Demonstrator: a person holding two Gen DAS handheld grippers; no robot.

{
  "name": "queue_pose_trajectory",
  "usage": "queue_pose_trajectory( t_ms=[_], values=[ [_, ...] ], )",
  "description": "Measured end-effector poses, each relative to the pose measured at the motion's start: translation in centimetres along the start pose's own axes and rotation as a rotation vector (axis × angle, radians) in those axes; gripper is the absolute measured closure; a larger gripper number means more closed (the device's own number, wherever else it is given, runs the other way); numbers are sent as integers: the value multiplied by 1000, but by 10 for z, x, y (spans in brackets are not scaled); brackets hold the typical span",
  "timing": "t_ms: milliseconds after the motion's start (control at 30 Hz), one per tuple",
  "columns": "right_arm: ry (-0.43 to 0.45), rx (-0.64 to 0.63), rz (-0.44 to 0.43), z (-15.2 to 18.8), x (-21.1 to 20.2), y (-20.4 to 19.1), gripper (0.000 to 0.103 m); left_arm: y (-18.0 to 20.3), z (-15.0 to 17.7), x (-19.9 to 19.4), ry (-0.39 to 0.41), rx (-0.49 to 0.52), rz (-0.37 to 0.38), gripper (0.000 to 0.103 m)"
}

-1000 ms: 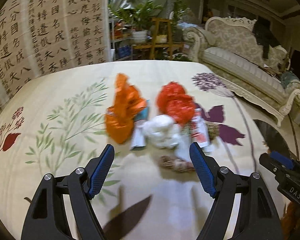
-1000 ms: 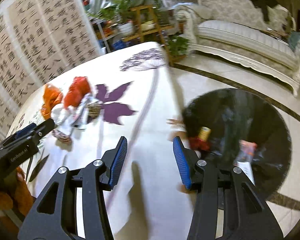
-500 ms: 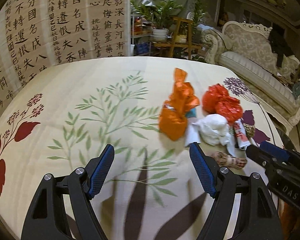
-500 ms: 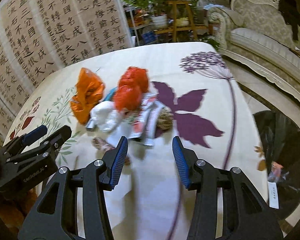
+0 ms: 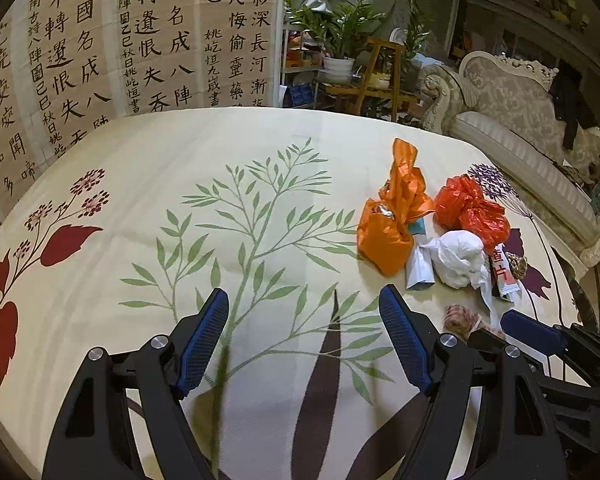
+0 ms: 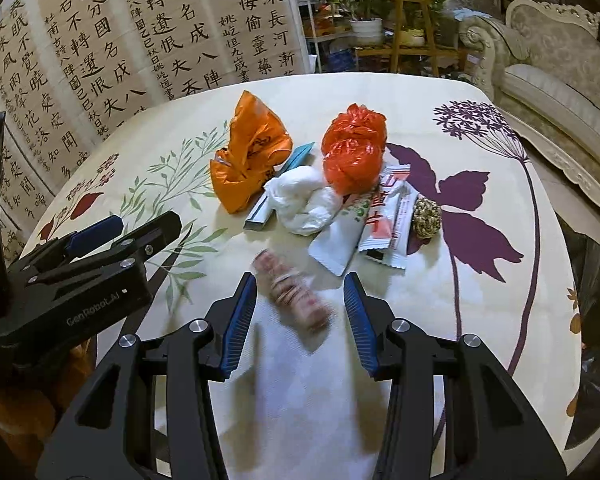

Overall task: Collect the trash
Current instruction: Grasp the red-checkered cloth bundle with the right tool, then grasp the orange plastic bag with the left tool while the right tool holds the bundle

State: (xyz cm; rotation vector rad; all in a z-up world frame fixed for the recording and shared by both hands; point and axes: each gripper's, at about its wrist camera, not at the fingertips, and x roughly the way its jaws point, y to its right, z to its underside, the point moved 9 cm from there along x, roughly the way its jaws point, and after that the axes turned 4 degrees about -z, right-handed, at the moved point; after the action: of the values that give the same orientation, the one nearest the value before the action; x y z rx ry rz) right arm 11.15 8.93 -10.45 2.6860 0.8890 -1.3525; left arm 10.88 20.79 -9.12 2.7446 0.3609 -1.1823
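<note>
A pile of trash lies on the flower-print tablecloth (image 6: 480, 300): an orange bag (image 6: 248, 160), a red bag (image 6: 354, 152), a crumpled white bag (image 6: 304, 200), snack packets (image 6: 380, 220), a slim blue-white box (image 6: 276, 188), a woven ball (image 6: 427, 216) and a pinkish roll (image 6: 292, 296). My right gripper (image 6: 299, 280) is open above the roll, which lies between the fingers untouched. My left gripper (image 5: 304, 300) is open over bare cloth, left of the pile, with the orange bag (image 5: 388, 232) and the roll (image 5: 460, 316) to its right. Each gripper shows in the other's view.
A black trash bag (image 6: 596, 280) lies open on the floor past the table's right edge. A calligraphy screen (image 5: 140, 40) stands behind the table. A pale sofa (image 5: 520, 120) and potted plants (image 5: 340, 32) fill the back right.
The right gripper swung left from the black bag on the floor to the pile, and the roll now lies between its fingers. The left gripper shifted left, so the pile sits at its right.
</note>
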Motion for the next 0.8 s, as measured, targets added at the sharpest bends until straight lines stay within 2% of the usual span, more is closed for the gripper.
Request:
queue_pose_trajectory(
  t_ms=[100,133,300,467,600,800],
  values=[
    [-8,-21,-2,1,4,-6,61,-6,0,0,1,-7,-4,28],
    [-14,-30,2,1,6,-8,70,-7,0,-1,2,-10,-6,28],
    [-24,-75,35,3,11,-11,87,-9,0,-1,2,-10,-5,28],
    [-9,-74,34,7,3,-10,88,-9,-4,-2,8,-2,-1,26],
    [41,-45,38,2,-18,-1,88,-3,-10,0,11,4,13,26],
    [117,23,108,-12,-44,41,88,12,-22,10,13,30,32,26]
  ],
)
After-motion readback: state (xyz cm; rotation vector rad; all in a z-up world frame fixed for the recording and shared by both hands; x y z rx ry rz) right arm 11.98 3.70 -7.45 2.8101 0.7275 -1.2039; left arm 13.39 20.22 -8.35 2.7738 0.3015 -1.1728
